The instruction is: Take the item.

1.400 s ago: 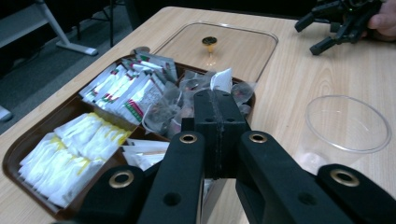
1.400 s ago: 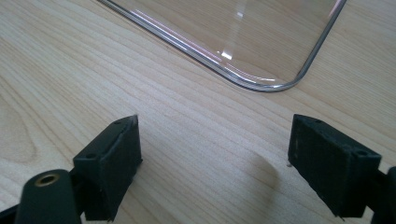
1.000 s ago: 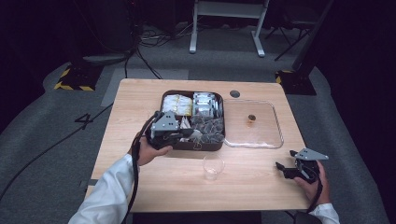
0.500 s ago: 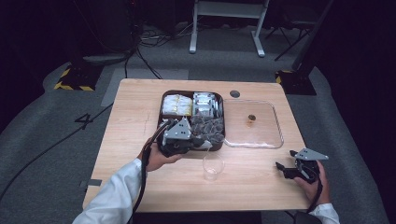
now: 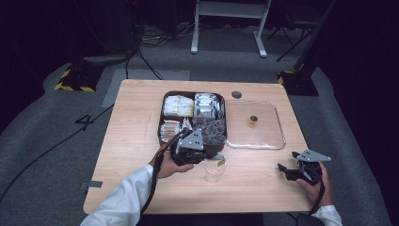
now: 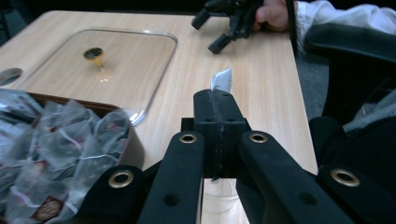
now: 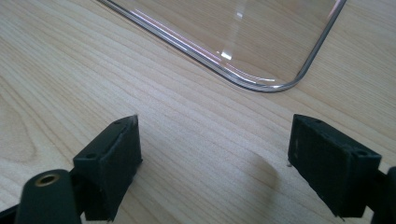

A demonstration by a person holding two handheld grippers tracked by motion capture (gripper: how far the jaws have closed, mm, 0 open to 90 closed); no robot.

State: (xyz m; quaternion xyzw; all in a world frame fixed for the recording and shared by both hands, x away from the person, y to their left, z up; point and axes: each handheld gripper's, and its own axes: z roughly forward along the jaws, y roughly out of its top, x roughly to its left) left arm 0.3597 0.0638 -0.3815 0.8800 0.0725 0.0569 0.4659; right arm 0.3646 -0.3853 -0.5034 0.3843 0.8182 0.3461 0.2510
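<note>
My left gripper (image 5: 217, 157) is shut on a pale tea bag (image 6: 222, 80), whose corner sticks out past the closed tips (image 6: 215, 99). It hovers just over a small clear glass (image 5: 215, 170) in front of the dark compartment tray (image 5: 161, 123); the glass's rim (image 6: 219, 196) shows under the jaws. A small yellowish bit (image 5: 220, 163), perhaps the bag's tag, hangs at the glass's rim. The tray holds packets and a heap of tea bags (image 6: 60, 140). My right gripper (image 5: 288, 170) rests at the front right of the table, open (image 7: 212, 158) with bare wood between its jaws.
A clear lid (image 5: 256, 134) with a small brown knob (image 5: 253, 120) lies flat right of the tray; its rounded corner (image 7: 266, 86) sits just beyond my right jaws. A cable hole (image 5: 236, 94) is at the back edge. The other hand and gripper (image 6: 229, 21) are across the table.
My left gripper has moved from over the tray's front compartment toward the front right and down, ending over the glass. The right gripper has stayed put.
</note>
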